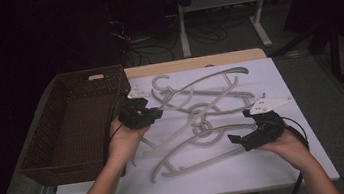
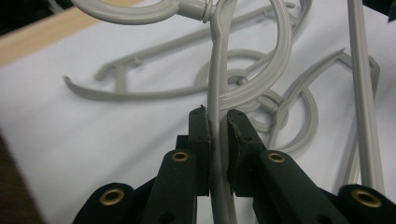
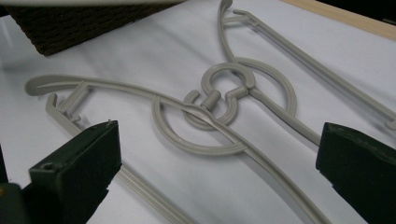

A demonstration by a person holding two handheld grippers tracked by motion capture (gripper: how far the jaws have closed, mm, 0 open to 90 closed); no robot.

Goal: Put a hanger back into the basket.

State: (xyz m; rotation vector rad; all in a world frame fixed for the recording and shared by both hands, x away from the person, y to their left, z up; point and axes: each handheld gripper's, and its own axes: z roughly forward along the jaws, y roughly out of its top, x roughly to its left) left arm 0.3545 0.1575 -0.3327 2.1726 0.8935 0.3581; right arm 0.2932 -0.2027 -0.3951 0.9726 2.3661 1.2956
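Several grey plastic hangers lie tangled on the white table top (image 1: 295, 126). My left gripper (image 1: 156, 113) (image 2: 219, 122) is shut on the thin arm of one grey hanger (image 1: 208, 78) (image 2: 217, 70), just below its hook (image 1: 160, 83) (image 2: 135, 11), and holds that end above the table. The hanger hooks into other hangers (image 2: 280, 116) beneath it. My right gripper (image 1: 240, 126) (image 3: 218, 133) is open, low over the table. Between and beyond its jaws lies another hanger (image 1: 201, 146) (image 3: 243, 144), its arm crossing two linked hooks (image 3: 219, 95).
A dark woven basket (image 1: 40, 144) (image 3: 70, 23) with nothing in it stands at the table's left edge, right beside my left hand. A wooden strip (image 1: 195, 62) runs along the far edge. Dark floor, cables and white table legs (image 1: 260, 15) lie beyond.
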